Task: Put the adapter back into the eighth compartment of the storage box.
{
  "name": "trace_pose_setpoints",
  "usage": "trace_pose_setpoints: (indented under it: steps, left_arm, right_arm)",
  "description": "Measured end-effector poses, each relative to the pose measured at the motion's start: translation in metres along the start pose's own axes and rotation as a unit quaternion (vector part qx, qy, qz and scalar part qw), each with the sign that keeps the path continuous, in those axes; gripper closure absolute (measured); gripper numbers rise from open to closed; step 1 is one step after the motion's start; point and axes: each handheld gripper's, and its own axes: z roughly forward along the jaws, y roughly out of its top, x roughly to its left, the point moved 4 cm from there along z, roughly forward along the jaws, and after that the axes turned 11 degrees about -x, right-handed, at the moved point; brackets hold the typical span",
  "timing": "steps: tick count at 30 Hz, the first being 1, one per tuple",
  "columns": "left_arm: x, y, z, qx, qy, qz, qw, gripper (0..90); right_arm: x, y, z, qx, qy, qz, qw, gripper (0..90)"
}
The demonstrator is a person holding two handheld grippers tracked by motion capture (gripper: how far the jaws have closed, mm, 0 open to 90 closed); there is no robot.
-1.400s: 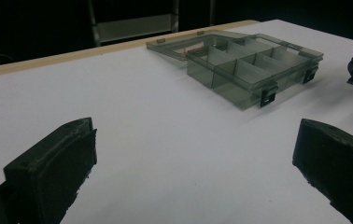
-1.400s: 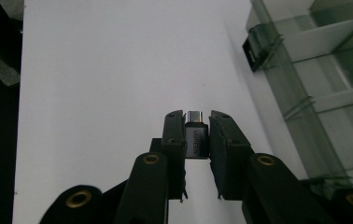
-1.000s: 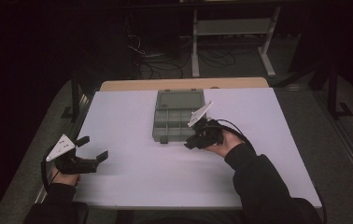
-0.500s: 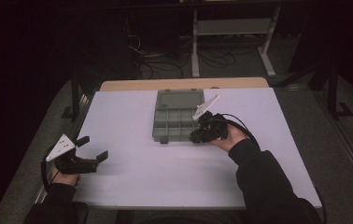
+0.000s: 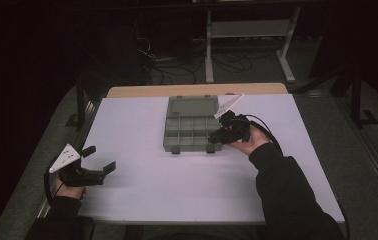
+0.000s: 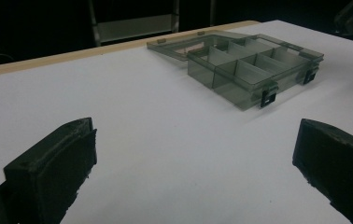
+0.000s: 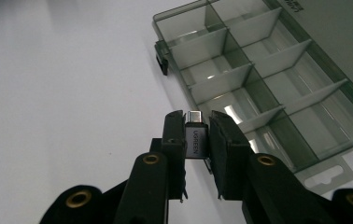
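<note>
A smoky clear compartment box (image 5: pixel 189 131) lies open mid-table, its lid (image 5: pixel 193 106) folded flat behind it; its compartments (image 7: pixel 258 79) look empty. My right gripper (image 5: pixel 216 136) hovers at the box's front right corner, shut on a small grey USB-C adapter (image 7: pixel 195 138) with its metal plug pointing toward the box. My left gripper (image 5: pixel 99 159) rests open near the table's left front edge, far from the box (image 6: pixel 254 65), nothing between its pads (image 6: pixel 55 172).
The white table top (image 5: pixel 177 200) spreads wide in front of the box. A wooden strip (image 5: pixel 142 91) runs along its far edge. Beyond it, on the dark floor, stand a metal rack (image 5: pixel 249 30) and loose cables (image 5: pixel 167 60).
My right gripper has moved up and right along the box's front right corner with the adapter. The left gripper has barely moved.
</note>
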Motion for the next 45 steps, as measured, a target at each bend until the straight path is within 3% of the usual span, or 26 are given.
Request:
trace_pose_setpoints:
  steps: [6, 18, 45]
  left_arm:
    - [0.0, 0.0, 0.0, 0.0, 0.0, 0.0, 1.0, 0.0]
    - [0.0, 0.0, 0.0, 0.0, -0.001, 0.0, 1.0, 0.0]
    - [0.0, 0.0, 0.0, 0.001, -0.003, 0.003, 1.0, 0.0]
  right_arm:
    - [-0.013, -0.003, 0.001, -0.007, -0.009, 0.019, 0.9998, 75.2]
    - [-0.03, -0.009, 0.006, -0.006, -0.021, 0.033, 0.9992, 75.2]
    - [-0.052, -0.025, 0.031, 0.025, -0.029, 0.034, 0.9987, 75.2]
